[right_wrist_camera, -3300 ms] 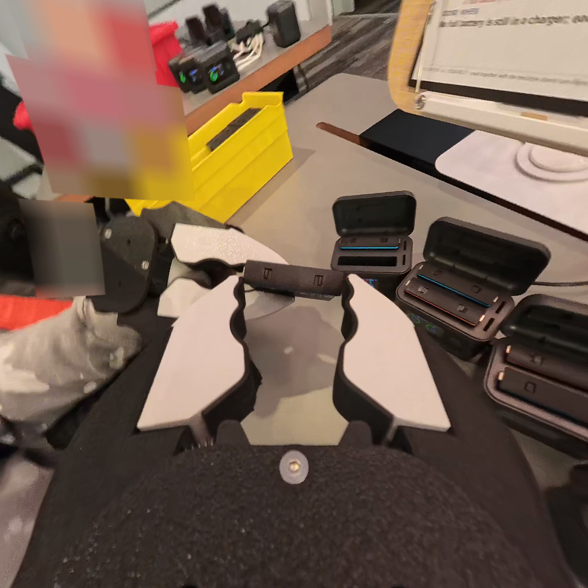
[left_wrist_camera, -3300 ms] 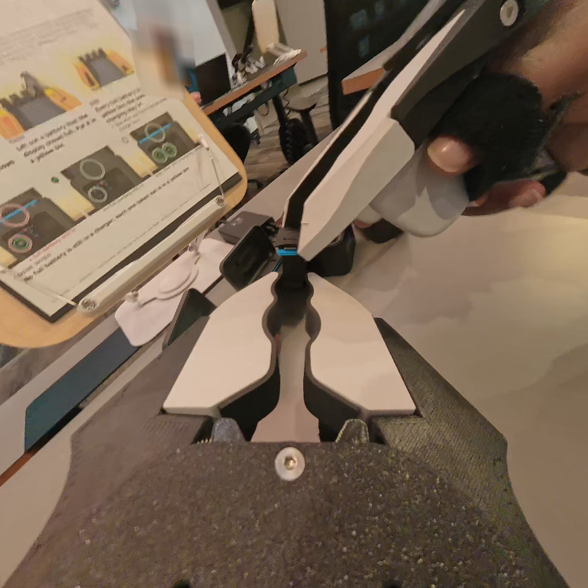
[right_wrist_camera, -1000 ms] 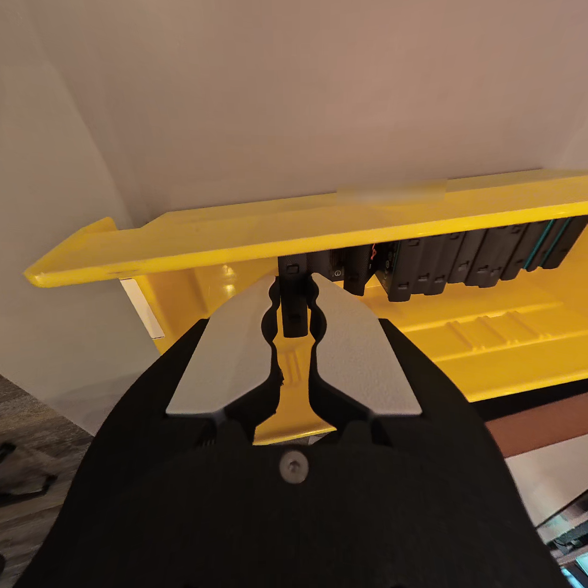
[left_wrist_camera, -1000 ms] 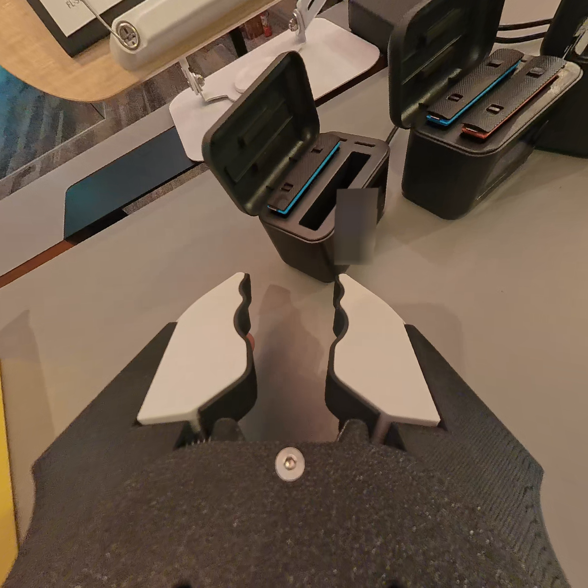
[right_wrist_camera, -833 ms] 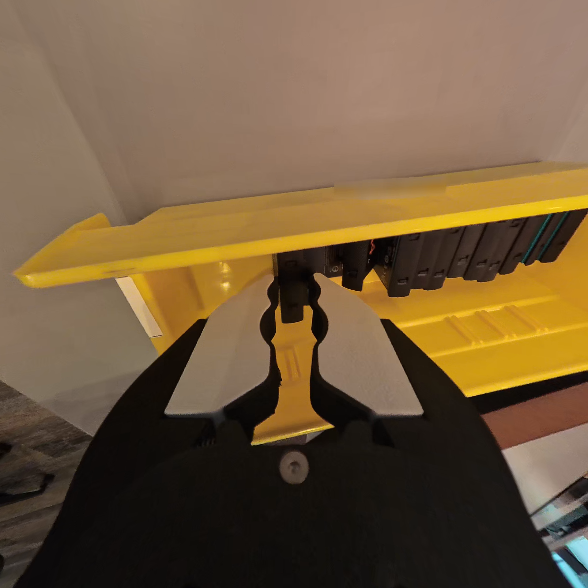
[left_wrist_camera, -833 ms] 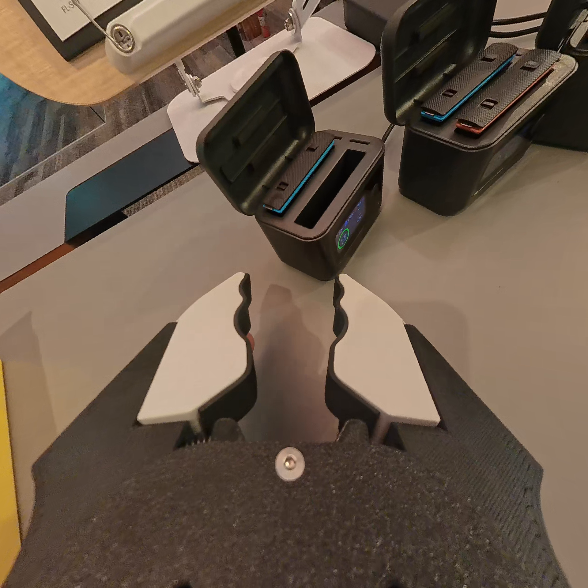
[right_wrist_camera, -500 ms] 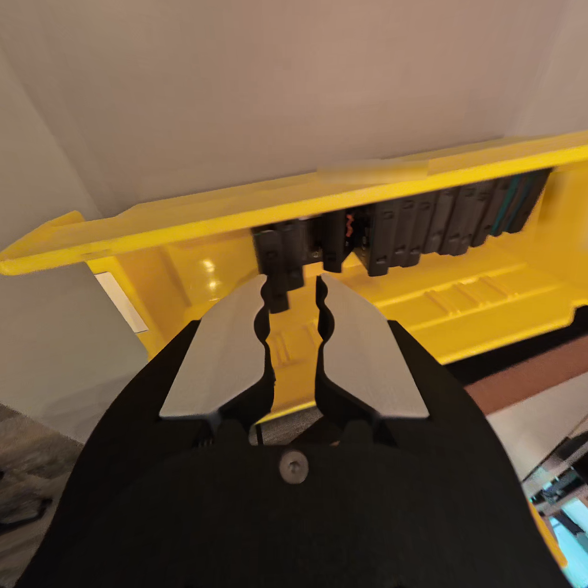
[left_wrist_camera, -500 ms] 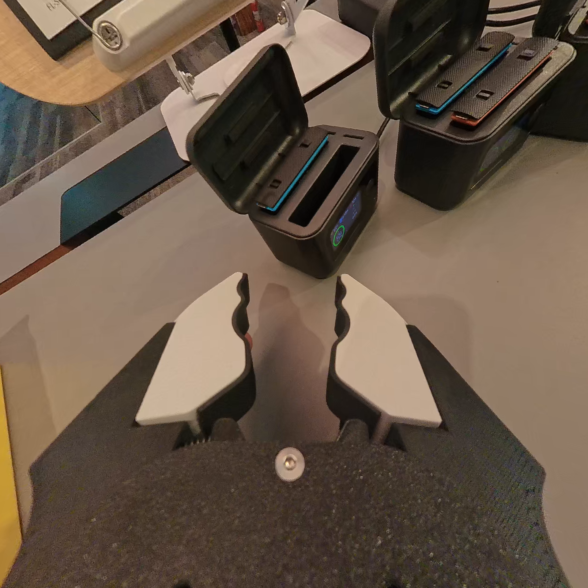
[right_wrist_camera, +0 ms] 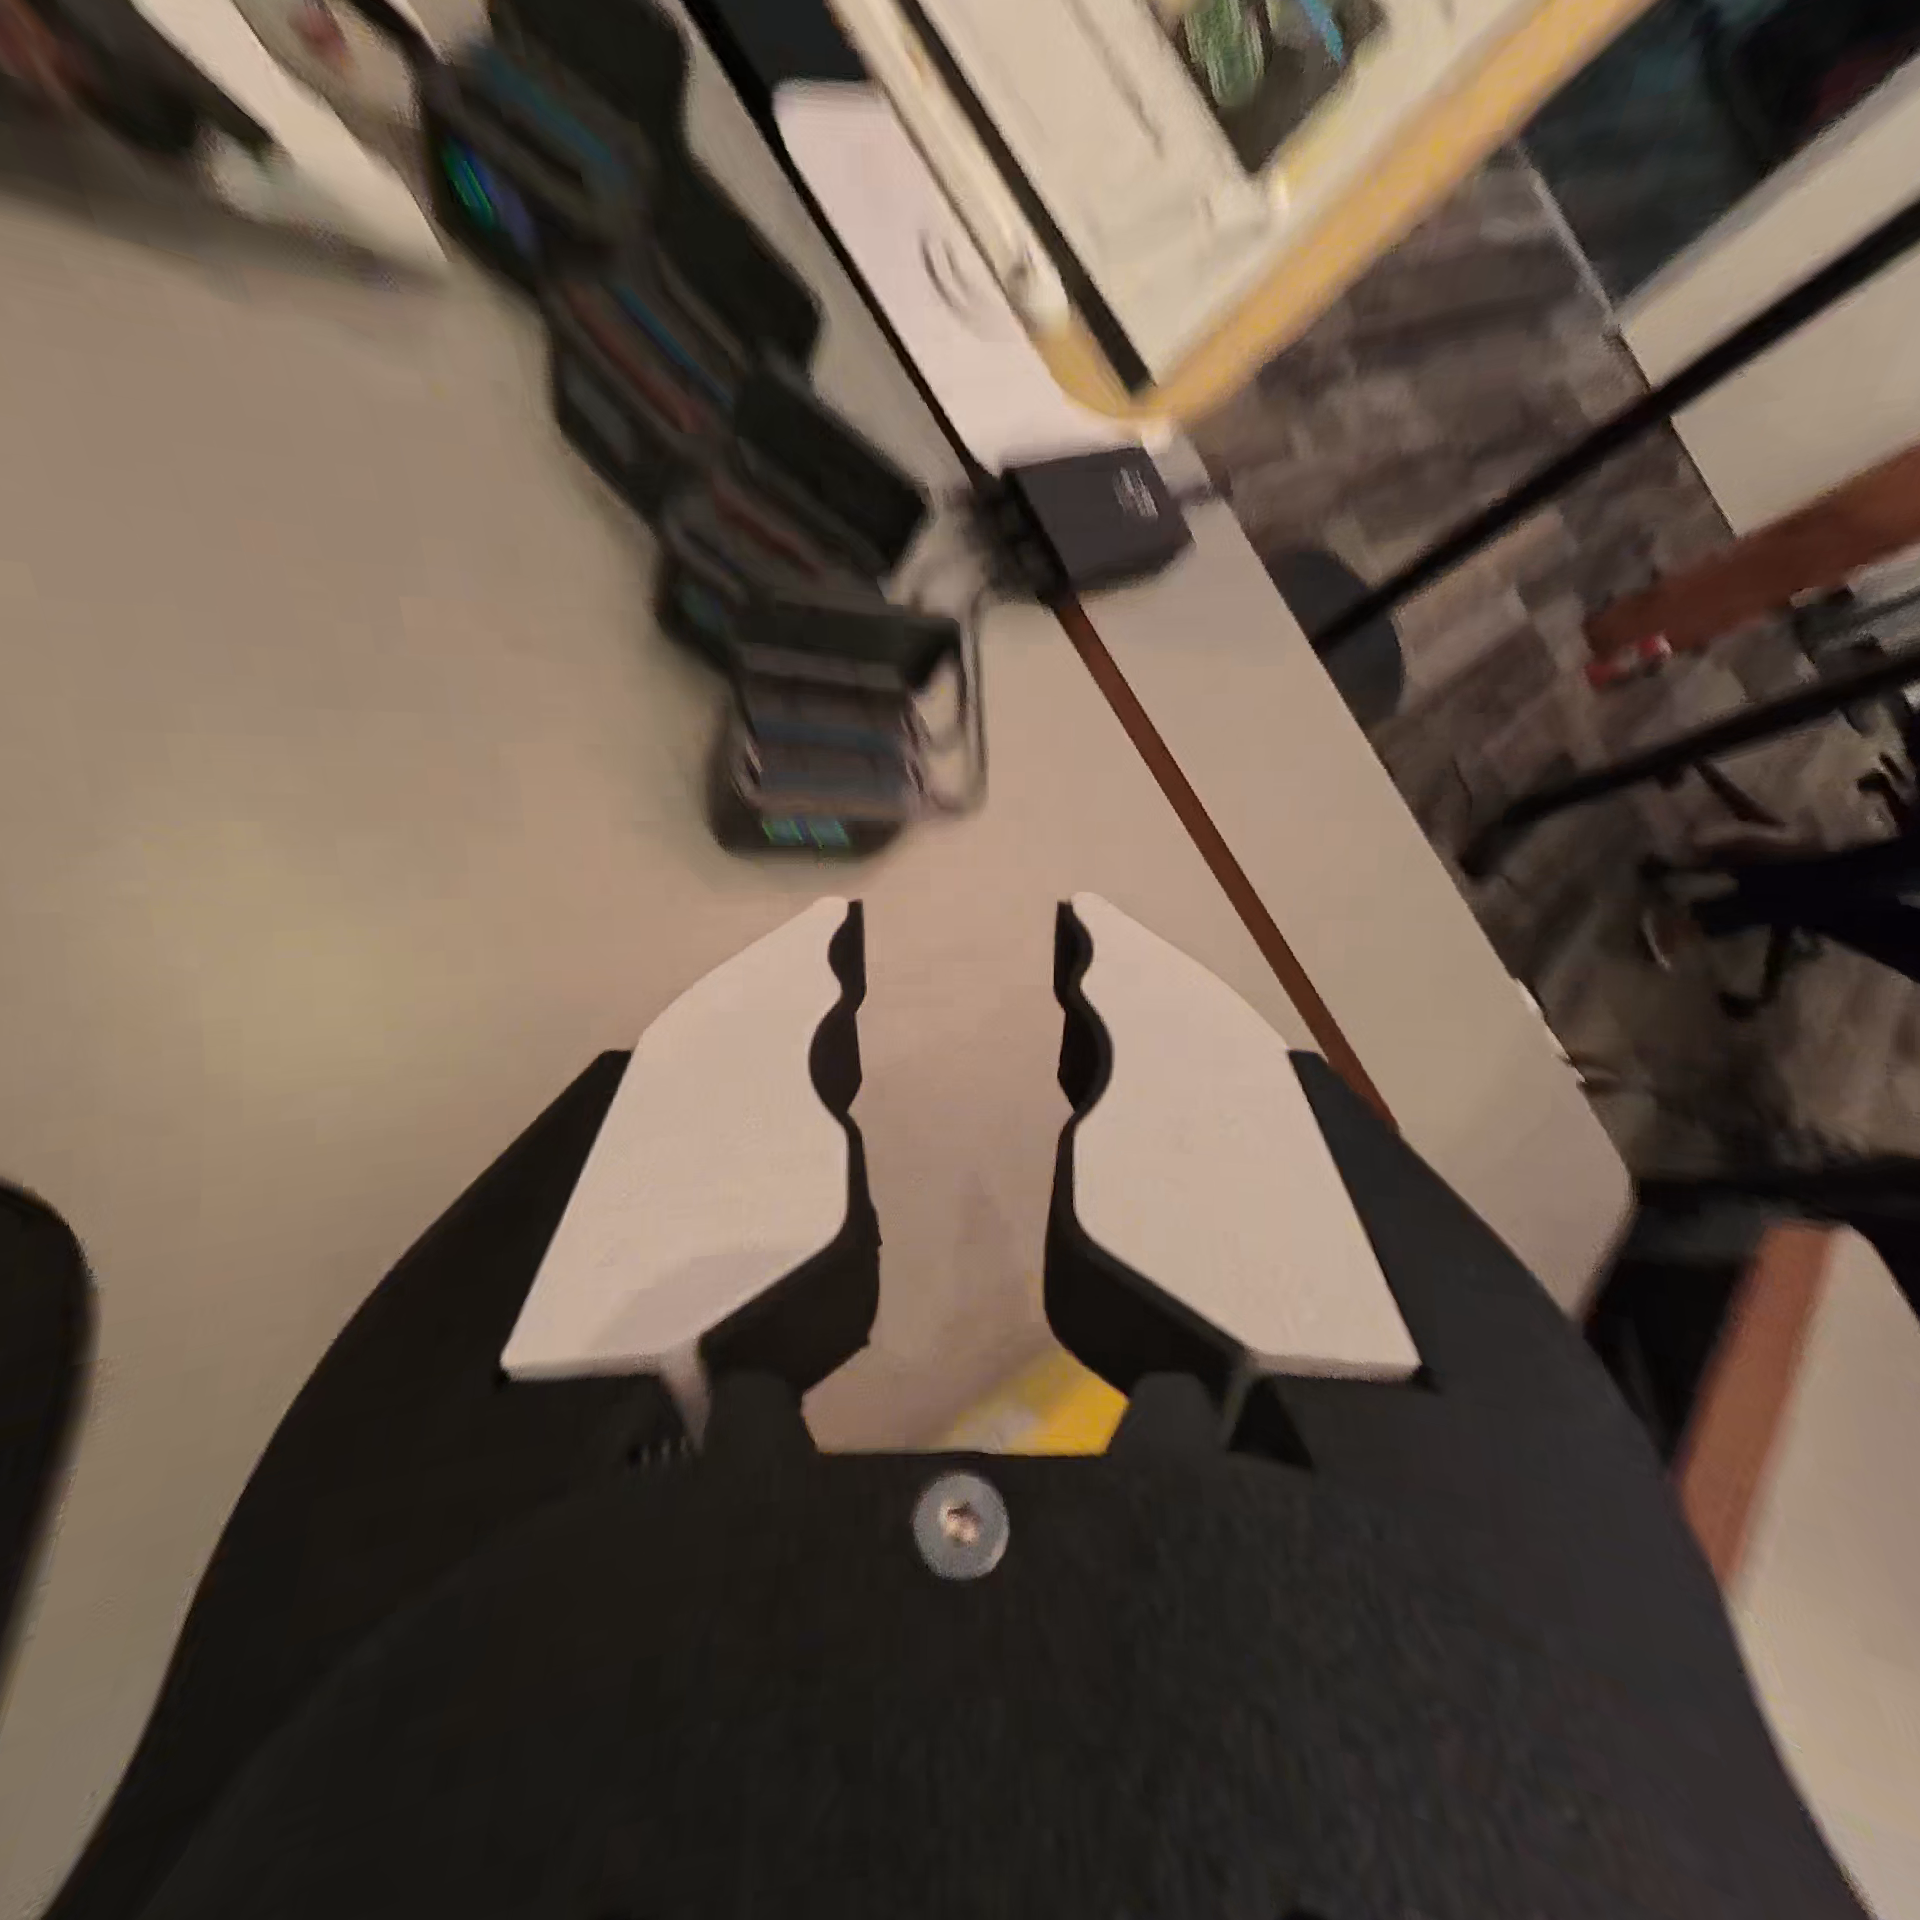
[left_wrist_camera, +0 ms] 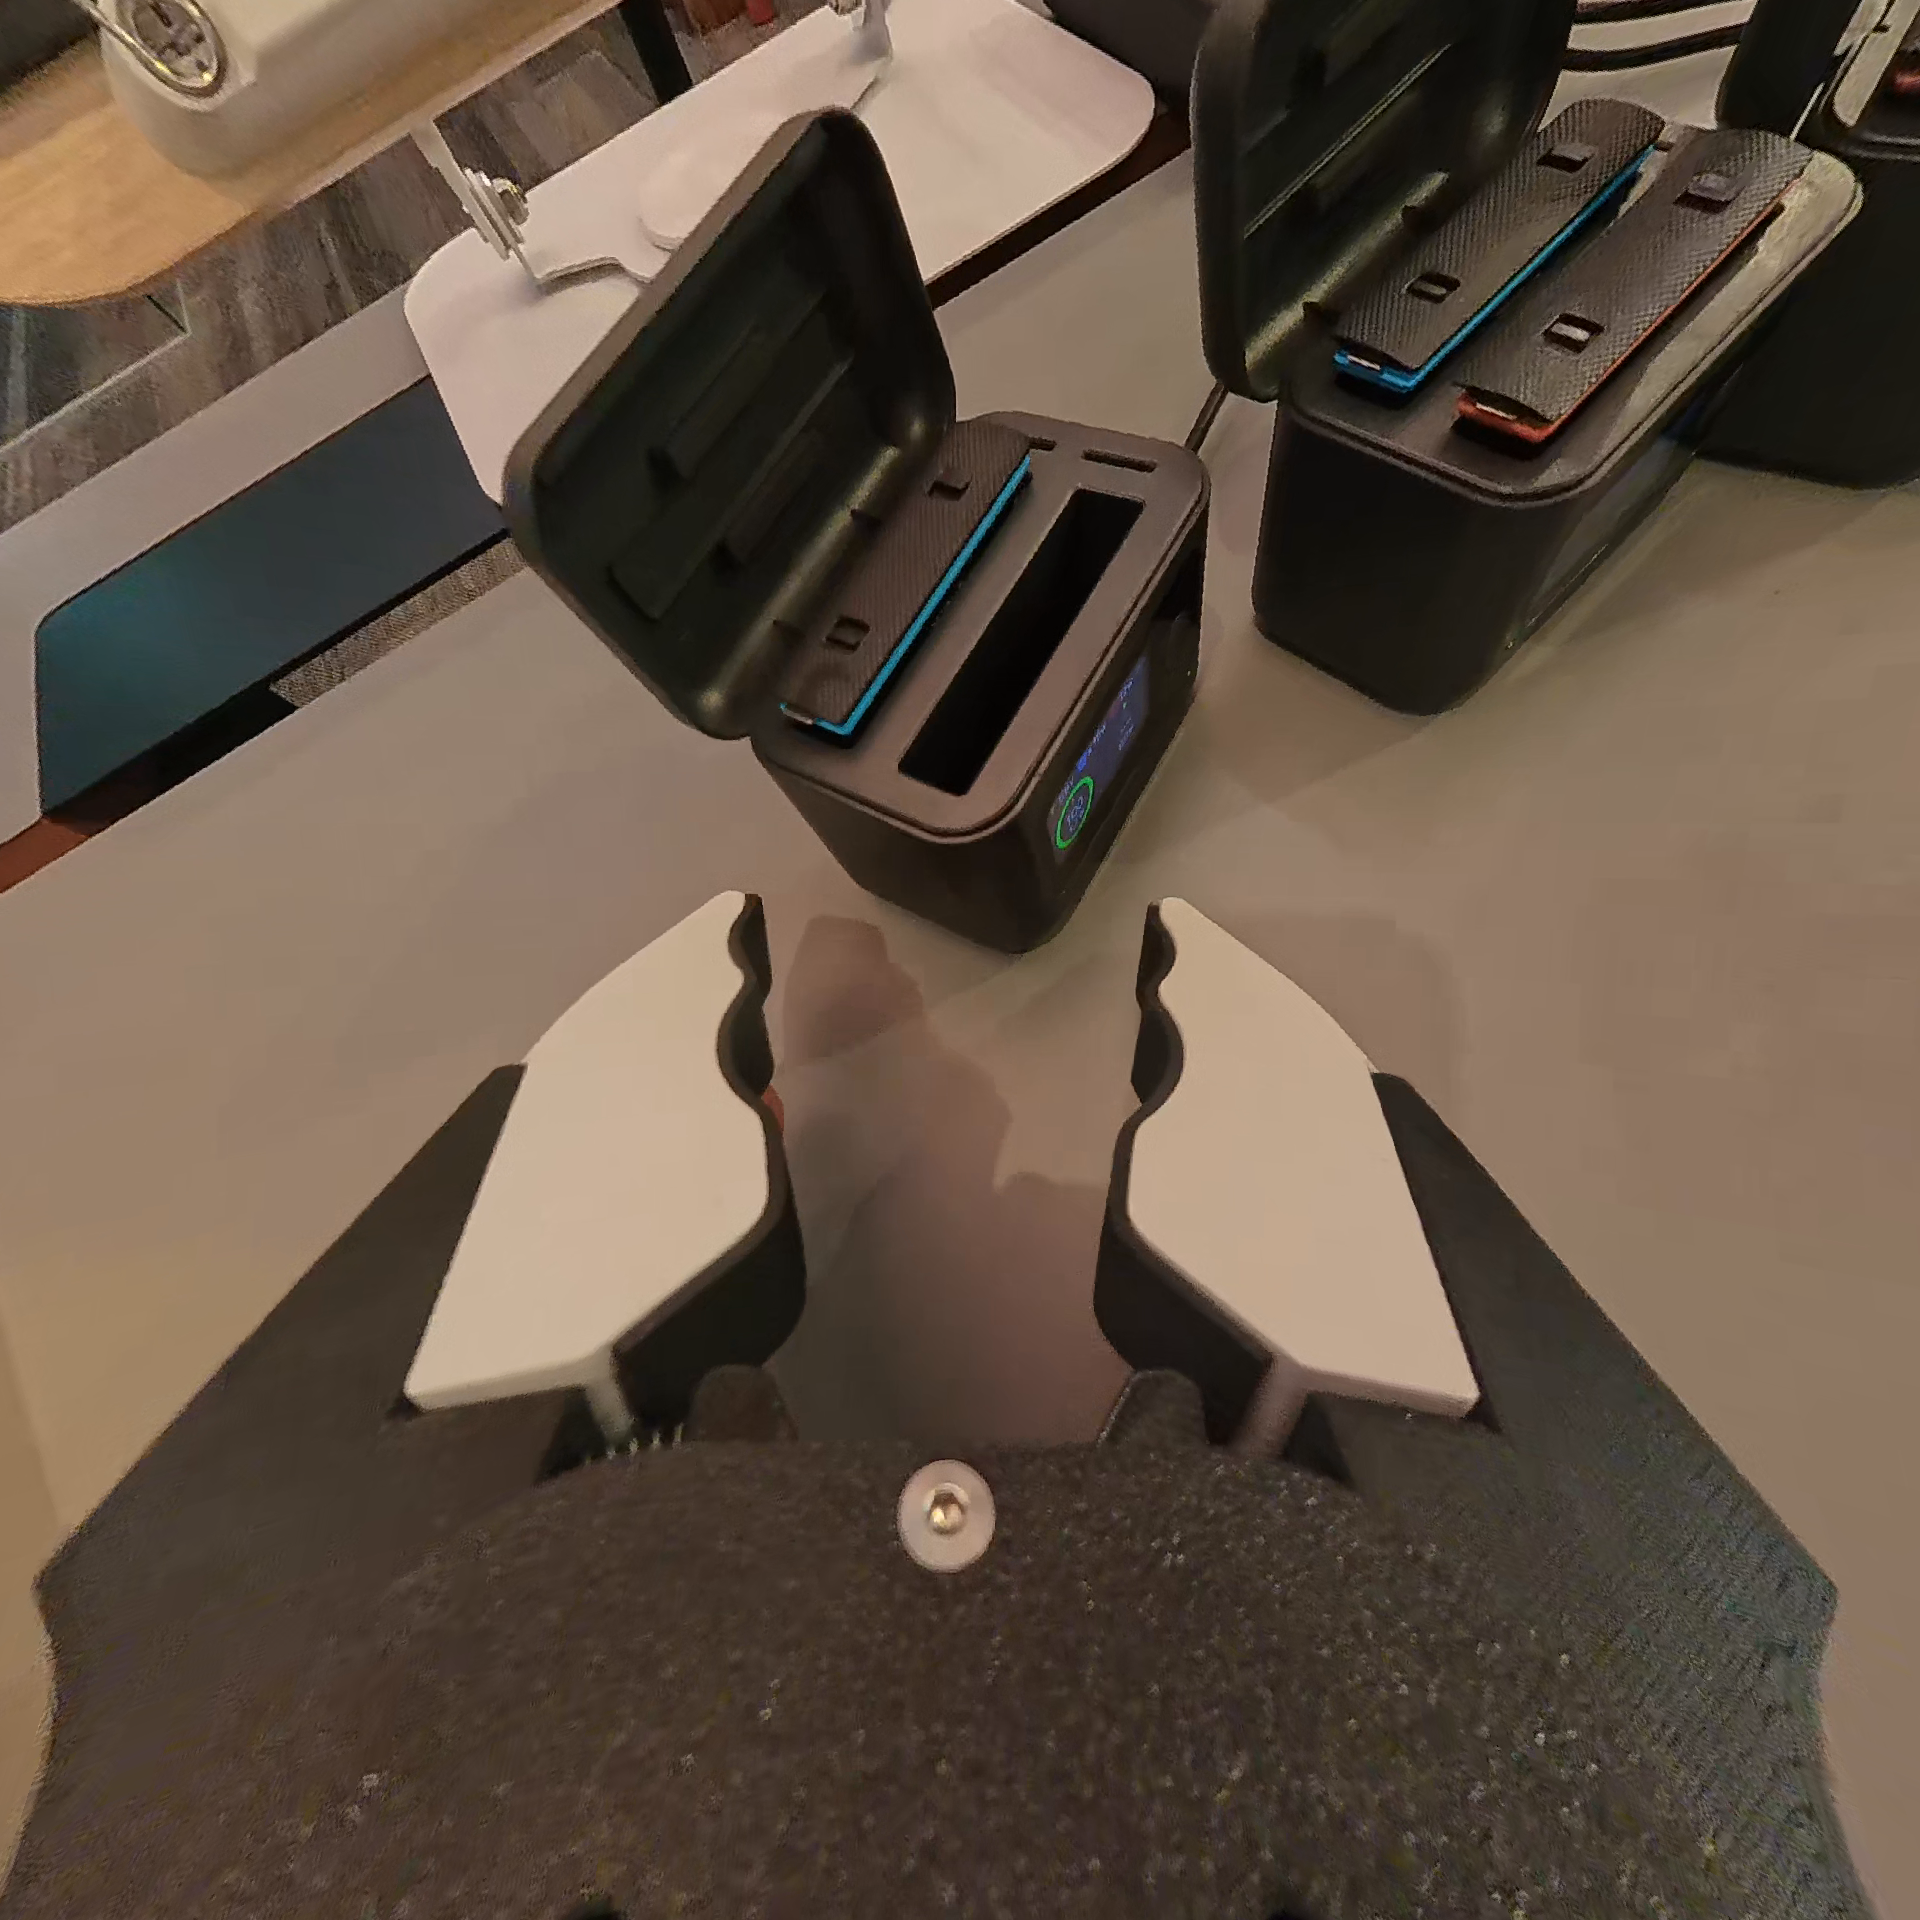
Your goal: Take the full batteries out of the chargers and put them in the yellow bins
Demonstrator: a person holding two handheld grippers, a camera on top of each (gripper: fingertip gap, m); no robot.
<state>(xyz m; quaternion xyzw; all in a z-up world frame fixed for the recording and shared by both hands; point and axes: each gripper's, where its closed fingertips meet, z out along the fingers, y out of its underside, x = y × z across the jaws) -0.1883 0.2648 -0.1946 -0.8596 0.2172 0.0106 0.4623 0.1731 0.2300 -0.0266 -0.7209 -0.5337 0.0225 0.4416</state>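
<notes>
In the left wrist view, a black charger (left_wrist_camera: 997, 790) stands open just beyond my left gripper (left_wrist_camera: 948, 914), which is open and empty. The charger holds one blue-edged battery (left_wrist_camera: 914, 592) in its left slot; the right slot (left_wrist_camera: 1023, 644) is empty. A second open charger (left_wrist_camera: 1455, 520) at the right holds a blue-edged battery (left_wrist_camera: 1496, 260) and a red-edged battery (left_wrist_camera: 1631, 301). In the blurred right wrist view, my right gripper (right_wrist_camera: 958, 914) is open and empty above the table, facing a row of chargers (right_wrist_camera: 810, 748). A bit of a yellow bin (right_wrist_camera: 1039, 1413) shows under the gripper.
A grey table (left_wrist_camera: 1558, 1039) carries everything. A white lamp base (left_wrist_camera: 790, 177) and a wooden surface (left_wrist_camera: 114, 239) lie beyond its far edge. In the right wrist view, a black power adapter (right_wrist_camera: 1101, 520) with cables sits near the table's edge (right_wrist_camera: 1195, 790), with floor beyond. One gripper's finger ends stand about 40 centimetres off the other's.
My right gripper let go of the battery in the yellow bin, opened, and swung away toward the chargers. My left gripper moved a little closer to the near charger and opened slightly wider.
</notes>
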